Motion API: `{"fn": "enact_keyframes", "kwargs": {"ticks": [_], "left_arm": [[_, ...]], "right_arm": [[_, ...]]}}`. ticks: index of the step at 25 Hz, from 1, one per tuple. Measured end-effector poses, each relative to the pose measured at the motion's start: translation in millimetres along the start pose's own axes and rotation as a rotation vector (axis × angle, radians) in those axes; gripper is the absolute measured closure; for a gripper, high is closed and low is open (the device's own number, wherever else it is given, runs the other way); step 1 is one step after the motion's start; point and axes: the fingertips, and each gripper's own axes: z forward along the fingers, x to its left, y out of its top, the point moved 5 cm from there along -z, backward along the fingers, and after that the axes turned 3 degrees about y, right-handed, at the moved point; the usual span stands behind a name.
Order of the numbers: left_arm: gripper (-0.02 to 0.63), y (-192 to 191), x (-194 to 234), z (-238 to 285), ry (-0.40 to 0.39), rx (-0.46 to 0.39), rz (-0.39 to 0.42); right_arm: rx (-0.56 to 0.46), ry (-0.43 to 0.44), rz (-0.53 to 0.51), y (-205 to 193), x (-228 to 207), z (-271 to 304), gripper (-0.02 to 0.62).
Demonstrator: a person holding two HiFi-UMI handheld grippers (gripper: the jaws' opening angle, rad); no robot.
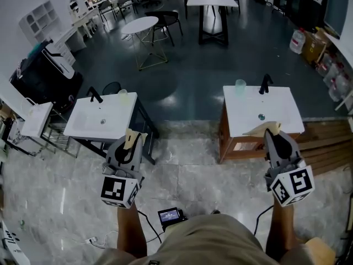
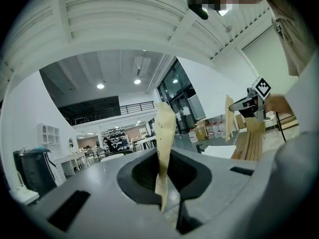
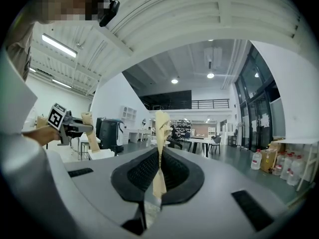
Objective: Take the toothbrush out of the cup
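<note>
The left gripper (image 1: 133, 133) and right gripper (image 1: 269, 129) were both shut, pads together on nothing, just short of the sink (image 1: 276, 117). A cup (image 1: 240, 87) stood at that sink's far edge, a second cup (image 1: 122, 96) well to its left. No toothbrush could be made out. It would likely be light, stiff and slick, best pinched by the handle above the rim.

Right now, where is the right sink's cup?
Head view, right side: the cup stands at the back of the sink, just left of the black tap.

Open-plan lab hall: demo washbasins (image 1: 88, 120), meeting tables (image 1: 139, 25), mezzanine railing (image 3: 214, 103).
</note>
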Motion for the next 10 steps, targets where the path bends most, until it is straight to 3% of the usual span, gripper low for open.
{"fn": "enact_keyframes", "kwargs": {"ticks": [10], "left_arm": [[0.575, 0, -10, -9, 0.006, 0.009, -0.001]], "right_arm": [[-0.003, 0.002, 0.006, 0, 0, -12, 0.58]]}}
